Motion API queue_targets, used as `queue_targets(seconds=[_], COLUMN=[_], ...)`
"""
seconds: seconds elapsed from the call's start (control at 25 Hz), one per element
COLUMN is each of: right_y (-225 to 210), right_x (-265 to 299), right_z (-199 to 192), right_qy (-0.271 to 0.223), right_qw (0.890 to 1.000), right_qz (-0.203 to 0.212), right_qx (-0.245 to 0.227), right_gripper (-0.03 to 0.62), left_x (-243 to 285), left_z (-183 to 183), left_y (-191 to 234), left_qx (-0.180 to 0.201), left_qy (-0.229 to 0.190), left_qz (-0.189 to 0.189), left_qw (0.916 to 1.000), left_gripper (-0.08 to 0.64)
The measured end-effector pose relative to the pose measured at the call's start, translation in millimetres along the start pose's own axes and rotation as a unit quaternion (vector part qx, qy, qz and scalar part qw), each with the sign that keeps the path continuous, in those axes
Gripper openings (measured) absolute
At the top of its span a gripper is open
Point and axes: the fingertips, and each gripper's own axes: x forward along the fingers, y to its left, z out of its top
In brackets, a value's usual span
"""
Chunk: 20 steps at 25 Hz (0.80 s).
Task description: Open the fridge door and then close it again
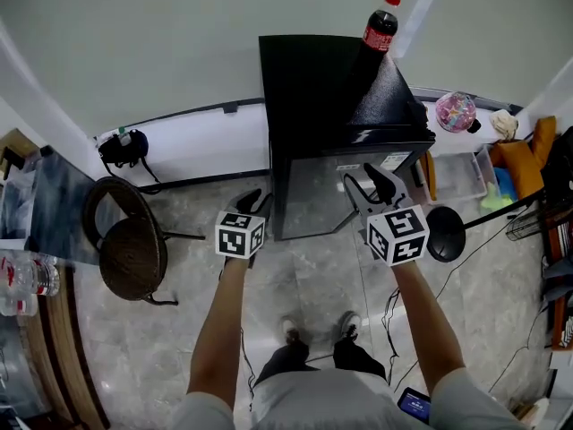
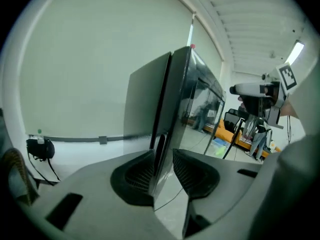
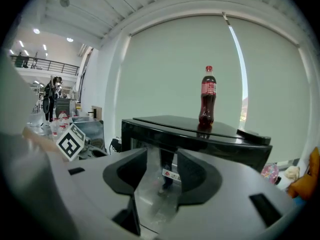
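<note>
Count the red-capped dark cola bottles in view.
1. The red-capped dark cola bottle stands upright on top of the black mini fridge, toward its right side; more could be hidden inside.

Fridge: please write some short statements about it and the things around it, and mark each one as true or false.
1. A cola bottle stands upright on top of the fridge. True.
2. The right gripper holds the cola bottle. False: its jaws stand apart with nothing in them, in front of the fridge door.
3. The left edge of the fridge door lies between the jaws of the left gripper. True.
4. In the head view, a chair stands to the right of the fridge. False: the chair stands to its left.
</note>
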Motion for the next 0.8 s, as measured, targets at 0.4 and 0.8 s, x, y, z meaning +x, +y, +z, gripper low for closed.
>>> queue_targets(seconds=[0.4, 0.8], right_y=[-40, -73], right_x=[-93, -163], right_z=[0, 48], right_qy=[-0.013, -0.094], right_qw=[0.998, 0.99], right_qz=[0.023, 0.042], right_qx=[-0.057, -0.093], right_gripper=[0.146, 0.04], left_x=[-97, -169], left_z=[70, 149], left_y=[-64, -143], left_qx=[0.031, 0.123], left_qy=[-0.084, -0.174], left_qz=[0.038, 0.092], left_qw=[0.9952, 0.9728], left_gripper=[0.078, 0.014])
